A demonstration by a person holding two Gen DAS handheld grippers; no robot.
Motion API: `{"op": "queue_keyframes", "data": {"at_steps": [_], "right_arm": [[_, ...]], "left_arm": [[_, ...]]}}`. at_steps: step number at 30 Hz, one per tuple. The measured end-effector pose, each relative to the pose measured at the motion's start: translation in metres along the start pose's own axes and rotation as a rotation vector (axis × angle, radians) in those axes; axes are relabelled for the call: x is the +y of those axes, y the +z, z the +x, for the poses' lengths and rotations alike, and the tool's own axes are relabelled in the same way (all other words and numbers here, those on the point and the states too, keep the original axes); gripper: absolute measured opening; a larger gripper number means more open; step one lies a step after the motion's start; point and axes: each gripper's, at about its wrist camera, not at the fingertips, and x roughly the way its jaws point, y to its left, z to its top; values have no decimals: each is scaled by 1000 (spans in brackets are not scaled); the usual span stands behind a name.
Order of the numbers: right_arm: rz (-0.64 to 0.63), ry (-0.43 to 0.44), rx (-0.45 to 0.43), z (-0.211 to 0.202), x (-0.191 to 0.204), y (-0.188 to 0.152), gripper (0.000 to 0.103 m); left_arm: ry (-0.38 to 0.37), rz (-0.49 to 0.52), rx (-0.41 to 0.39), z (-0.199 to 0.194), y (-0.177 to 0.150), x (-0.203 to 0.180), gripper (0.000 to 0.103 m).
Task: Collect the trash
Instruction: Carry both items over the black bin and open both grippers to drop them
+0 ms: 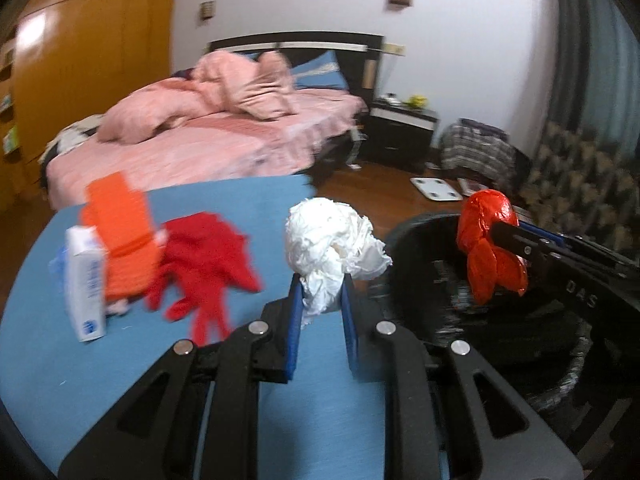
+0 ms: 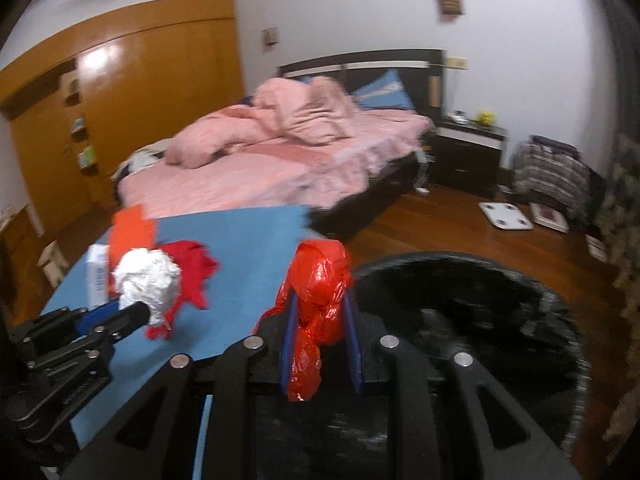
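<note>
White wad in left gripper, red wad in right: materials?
White wad: looks like crumpled tissue or paper, matte, soft fibrous creases. Red wad: thin plastic film, probably a bag, glossy with sharp highlights on its wrinkles. Neither is certain from blurred frames.

The crumpled paper wad (image 1: 332, 240) is white, the knotted plastic bag (image 2: 318, 300) glossy red-orange, and both grippers are black with blue pads (image 1: 295, 320) — the left gripper (image 1: 322, 304) and the right gripper (image 2: 320, 320) alike. On the plain blue table (image 1: 260, 208) lie a red glove (image 1: 204, 264), an orange packet (image 1: 120, 232) and a white carton (image 1: 86, 284) with blue print, while the bin (image 1: 500, 320) beside it is black. Farther off, the bed (image 1: 224, 140) is pink with a blue pillow (image 1: 320, 74) and a black headboard, the wardrobe (image 1: 88, 60) amber brown, the wall white — and the floor reddish-brown wood.
</note>
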Motion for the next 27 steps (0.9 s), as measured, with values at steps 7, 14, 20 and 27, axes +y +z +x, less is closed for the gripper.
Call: {"op": "queue_keyframes", "data": {"at_steps": [7, 14, 20, 27], "right_arm": [[68, -130, 1, -11, -59, -6, 23], [109, -206, -9, -18, -87, -12, 63], [127, -196, -18, -13, -75, -8, 97], [68, -55, -10, 11, -5, 0, 97]], "left_arm": [[-139, 55, 8, 25, 6, -62, 20], [-190, 81, -7, 36, 5, -81, 72], [-54, 31, -27, 19, 2, -27, 82], [163, -60, -39, 3, -3, 61, 86]]}}
